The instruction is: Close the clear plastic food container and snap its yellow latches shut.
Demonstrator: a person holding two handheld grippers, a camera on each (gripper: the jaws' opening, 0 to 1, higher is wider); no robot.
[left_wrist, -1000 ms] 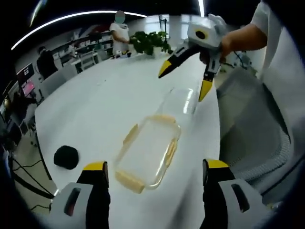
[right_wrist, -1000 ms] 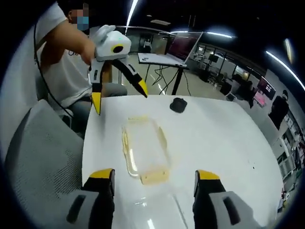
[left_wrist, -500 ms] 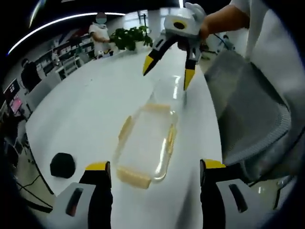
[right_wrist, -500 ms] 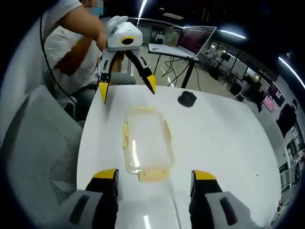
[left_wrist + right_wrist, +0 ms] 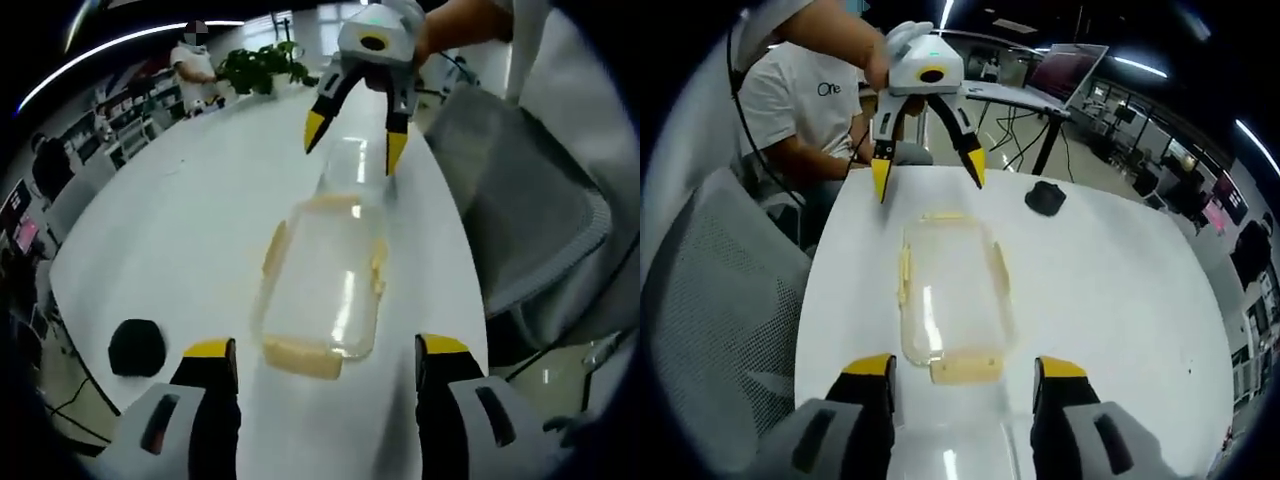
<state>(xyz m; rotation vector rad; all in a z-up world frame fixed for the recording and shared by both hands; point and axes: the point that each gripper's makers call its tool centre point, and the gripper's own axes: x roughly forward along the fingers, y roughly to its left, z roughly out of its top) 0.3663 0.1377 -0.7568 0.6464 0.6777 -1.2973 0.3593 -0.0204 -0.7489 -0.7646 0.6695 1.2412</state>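
- Here the clear container [image 5: 322, 285] lies flat on the white table [image 5: 170, 230], its yellow latches [image 5: 301, 357] splayed outward (none snapped down).
- Its clear lid [image 5: 352, 170] rests on the table just beyond the container's far end in the left gripper view.
- The left gripper [image 5: 322, 355] hovers at the container's near end, jaws spread wide and empty.
- The right gripper [image 5: 352, 136] hangs above the lid, jaws likewise apart, gripping nothing.
- A black puck [image 5: 1044, 196] sits near the container, apart from it.
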